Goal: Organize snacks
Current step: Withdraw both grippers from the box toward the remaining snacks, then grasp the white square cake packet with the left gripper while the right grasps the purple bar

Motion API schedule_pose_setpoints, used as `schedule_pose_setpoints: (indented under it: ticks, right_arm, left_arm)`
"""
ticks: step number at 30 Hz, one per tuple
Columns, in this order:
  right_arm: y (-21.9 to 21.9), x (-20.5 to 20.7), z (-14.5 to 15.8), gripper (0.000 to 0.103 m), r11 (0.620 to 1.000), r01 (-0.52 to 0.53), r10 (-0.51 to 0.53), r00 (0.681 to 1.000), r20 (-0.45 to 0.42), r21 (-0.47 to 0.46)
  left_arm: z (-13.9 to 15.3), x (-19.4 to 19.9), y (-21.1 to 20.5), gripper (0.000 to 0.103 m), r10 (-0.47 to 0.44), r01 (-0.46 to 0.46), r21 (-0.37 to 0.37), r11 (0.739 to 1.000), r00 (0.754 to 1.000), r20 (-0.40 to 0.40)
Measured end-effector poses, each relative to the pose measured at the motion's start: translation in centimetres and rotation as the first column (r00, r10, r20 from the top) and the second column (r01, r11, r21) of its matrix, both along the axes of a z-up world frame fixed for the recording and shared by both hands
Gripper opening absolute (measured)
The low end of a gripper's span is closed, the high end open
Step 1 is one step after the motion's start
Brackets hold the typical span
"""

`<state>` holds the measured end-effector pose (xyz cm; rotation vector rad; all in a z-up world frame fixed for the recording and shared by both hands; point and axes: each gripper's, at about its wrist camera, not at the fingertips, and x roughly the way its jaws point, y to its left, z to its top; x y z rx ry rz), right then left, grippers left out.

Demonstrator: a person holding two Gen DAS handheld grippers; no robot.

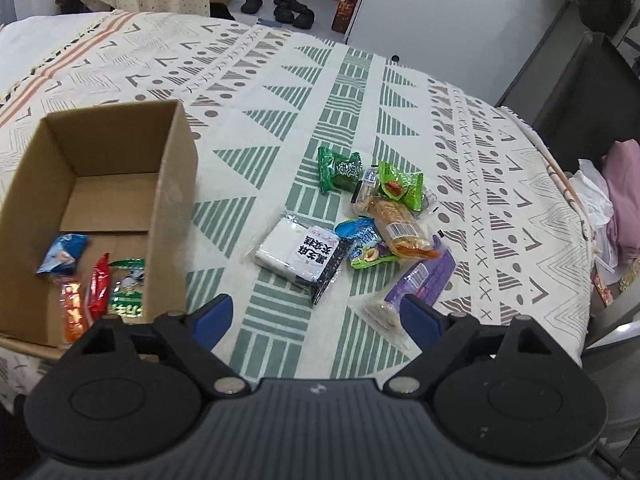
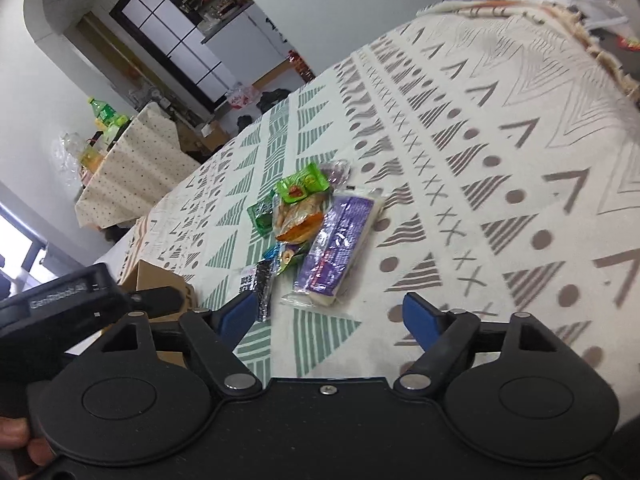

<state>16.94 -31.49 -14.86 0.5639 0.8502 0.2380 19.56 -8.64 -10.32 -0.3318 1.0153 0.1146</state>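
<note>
Left wrist view: the left gripper (image 1: 318, 318) stands with its blue-padded jaws wide apart and nothing between them, above the patterned cream-and-green tablecloth (image 1: 280, 92). The open brown cardboard box (image 1: 168, 184) sits to its left and already contains several small wrapped snacks (image 1: 96, 280). The loose pile of snack packets (image 1: 360, 220) lies ahead on the cloth, well clear of the box. The white packet with black lettering (image 1: 300, 254) is the nearest item on the box side; the purple-wrapped wafer bar (image 1: 416, 284) lies just beside the right-hand pad.

Right wrist view: the right gripper (image 2: 330, 314) is likewise parted and empty, with the purple-wrapped wafer bar (image 2: 340, 240) directly ahead of it, not yet between the pads.

Assessment: the step in hand appears to be picking from the pile. Each gripper should take one packet only, the right the purple bar across its narrow width, the left the white packet. Pads should reach the cloth before closing, avoiding neighbouring wrappers, as crinkled film slips readily.
</note>
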Motion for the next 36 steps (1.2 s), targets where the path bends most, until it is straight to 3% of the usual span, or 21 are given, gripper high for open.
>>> schedule_pose_setpoints:
  ticks: [11,19,31,36]
  right_arm:
    - [0.9,3.9,-2.7,0.064,1.0,-0.017,0.018,0.998,-0.056,0.009]
    - [1.7,6.1,-3.7,0.063,0.999,-0.032,0.032,0.997,-0.072,0.007]
    - [3.9,8.7,-4.5,0.062,0.995,-0.074,0.068,0.994,-0.083,-0.07]
    - [4.1,8.4,-4.5,0.057,0.992,-0.072,0.064,0.995,-0.074,-0.106]
  left_arm:
    - [-3.7,3.2,0.0,0.086,0.082,-0.084,-0.065,0.994,0.996,-0.045]
    - [-5.6,5.2,0.5,0.087,0.129,-0.136,-0.105,0.985,0.989,-0.07]
    - [-7.4,7.3,1.8,0.087,0.224,-0.234,-0.107,0.966,0.97,-0.098]
    - [-8.2,8.3,2.0,0.087,0.269,-0.278,-0.081,0.957,0.957,-0.109]
